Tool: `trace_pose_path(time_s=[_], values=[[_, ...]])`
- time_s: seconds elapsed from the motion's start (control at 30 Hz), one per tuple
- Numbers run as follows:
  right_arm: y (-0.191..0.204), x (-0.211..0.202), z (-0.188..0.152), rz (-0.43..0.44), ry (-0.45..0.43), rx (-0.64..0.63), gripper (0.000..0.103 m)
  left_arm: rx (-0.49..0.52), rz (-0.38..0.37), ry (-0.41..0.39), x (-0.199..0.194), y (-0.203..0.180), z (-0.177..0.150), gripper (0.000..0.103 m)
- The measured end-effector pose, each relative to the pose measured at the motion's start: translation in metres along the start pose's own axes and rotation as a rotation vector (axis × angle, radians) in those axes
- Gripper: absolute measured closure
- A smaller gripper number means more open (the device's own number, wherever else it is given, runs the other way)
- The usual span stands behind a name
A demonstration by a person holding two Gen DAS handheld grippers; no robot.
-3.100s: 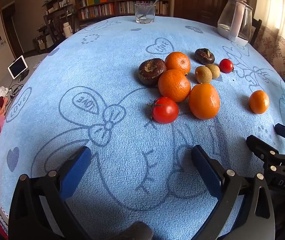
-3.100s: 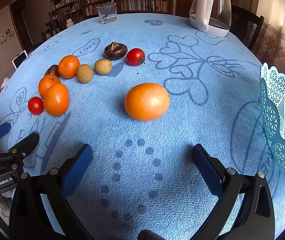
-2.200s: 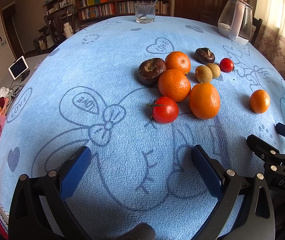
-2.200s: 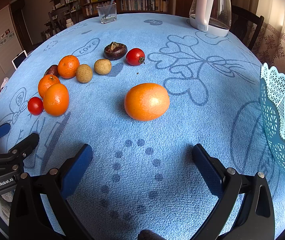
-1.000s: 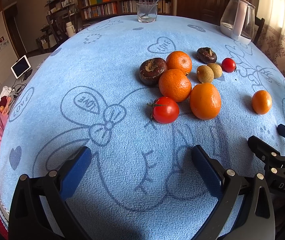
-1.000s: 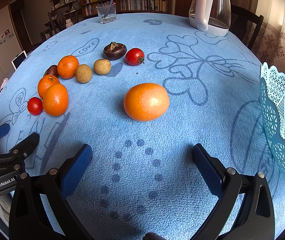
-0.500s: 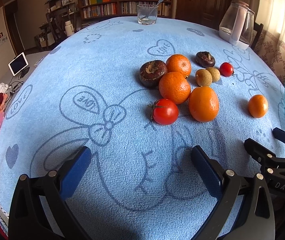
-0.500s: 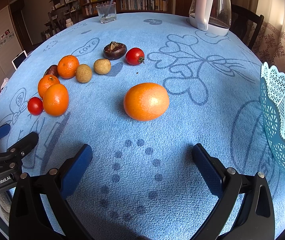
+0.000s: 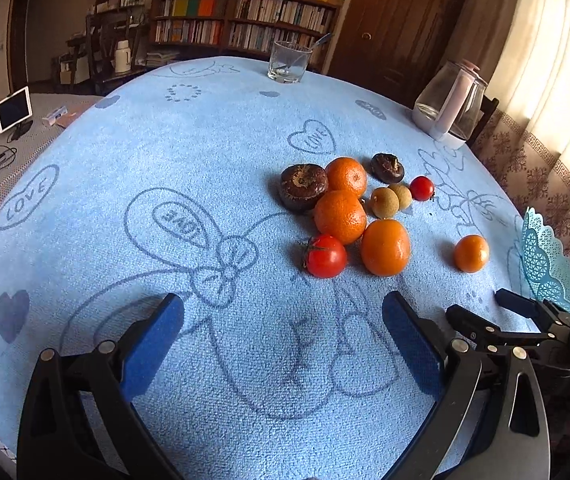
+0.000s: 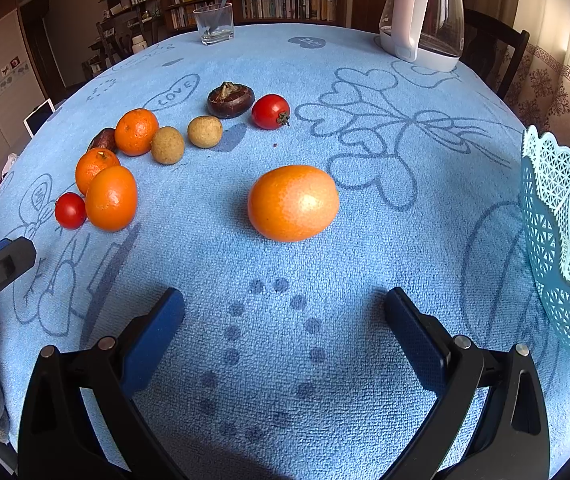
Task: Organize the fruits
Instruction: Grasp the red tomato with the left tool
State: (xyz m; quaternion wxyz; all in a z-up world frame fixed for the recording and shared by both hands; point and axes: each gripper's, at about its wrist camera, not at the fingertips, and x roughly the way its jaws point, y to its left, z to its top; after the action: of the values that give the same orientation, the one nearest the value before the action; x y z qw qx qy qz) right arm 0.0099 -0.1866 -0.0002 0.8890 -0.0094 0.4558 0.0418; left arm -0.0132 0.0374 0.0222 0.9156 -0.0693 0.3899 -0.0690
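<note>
Fruit lies on a blue tablecloth. A lone orange [image 10: 293, 202] sits just ahead of my open, empty right gripper [image 10: 283, 332]; it also shows in the left wrist view [image 9: 471, 253]. A cluster lies further left: oranges [image 9: 385, 247], a tomato [image 9: 325, 256], dark mangosteens [image 9: 303, 186], small brown longans [image 9: 385, 202] and a second tomato [image 9: 421, 188]. My left gripper [image 9: 283, 340] is open and empty, short of the cluster. A light-blue lattice basket [image 10: 565, 240] stands at the right edge.
A glass kettle [image 10: 425, 16] stands at the far right of the table. A drinking glass with a spoon [image 10: 214, 23] stands at the far edge. A chair [image 10: 493, 56] is behind the kettle. Bookshelves line the back wall.
The left gripper has tilted up and shifted slightly, so the fruit sits lower in its view. The right gripper has barely moved. Both stay open.
</note>
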Motion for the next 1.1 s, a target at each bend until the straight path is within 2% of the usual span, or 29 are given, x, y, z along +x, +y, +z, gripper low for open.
trace_pose_path(time_s=[0.1, 0.2, 0.27, 0.4, 0.47, 0.53, 0.73, 0.83, 0.93, 1.0, 1.1], values=[[0.000, 0.000, 0.000, 0.000, 0.000, 0.000, 0.002, 0.065, 0.091, -0.032, -0.001, -0.003, 0.006, 0.005], [0.000, 0.000, 0.000, 0.000, 0.000, 0.000, 0.002, 0.086, 0.106, -0.022, 0.008, -0.007, 0.012, 0.005], [0.000, 0.000, 0.000, 0.000, 0.000, 0.000, 0.002, 0.117, 0.113, -0.005, 0.016, -0.013, 0.015, 0.009], [0.000, 0.000, 0.000, 0.000, 0.000, 0.000, 0.002, 0.141, 0.077, 0.048, 0.031, -0.019, 0.020, 0.016], [0.000, 0.000, 0.000, 0.000, 0.000, 0.000, 0.002, 0.128, 0.059, 0.086, 0.041, -0.019, 0.024, 0.026], [0.000, 0.000, 0.000, 0.001, 0.000, 0.000, 0.002, 0.122, 0.060, 0.105, 0.047, -0.020, 0.026, 0.031], [-0.001, 0.000, 0.000, 0.008, -0.003, 0.005, 0.002, 0.155, 0.073, 0.102, 0.053, -0.031, 0.025, 0.049], [-0.006, -0.004, 0.000, 0.043, -0.015, 0.028, 0.002, 0.153, 0.067, 0.091, 0.052, -0.030, 0.024, 0.059], [-0.017, -0.008, 0.001, 0.114, -0.029, 0.079, 0.002, 0.113, 0.038, 0.077, 0.048, -0.021, 0.024, 0.069], [-0.024, -0.011, 0.004, 0.153, -0.027, 0.108, 0.002, 0.082, 0.020, 0.068, 0.044, -0.015, 0.024, 0.070], [-0.026, -0.012, 0.007, 0.159, -0.028, 0.113, 0.002, 0.056, 0.014, 0.052, 0.040, -0.011, 0.024, 0.070]])
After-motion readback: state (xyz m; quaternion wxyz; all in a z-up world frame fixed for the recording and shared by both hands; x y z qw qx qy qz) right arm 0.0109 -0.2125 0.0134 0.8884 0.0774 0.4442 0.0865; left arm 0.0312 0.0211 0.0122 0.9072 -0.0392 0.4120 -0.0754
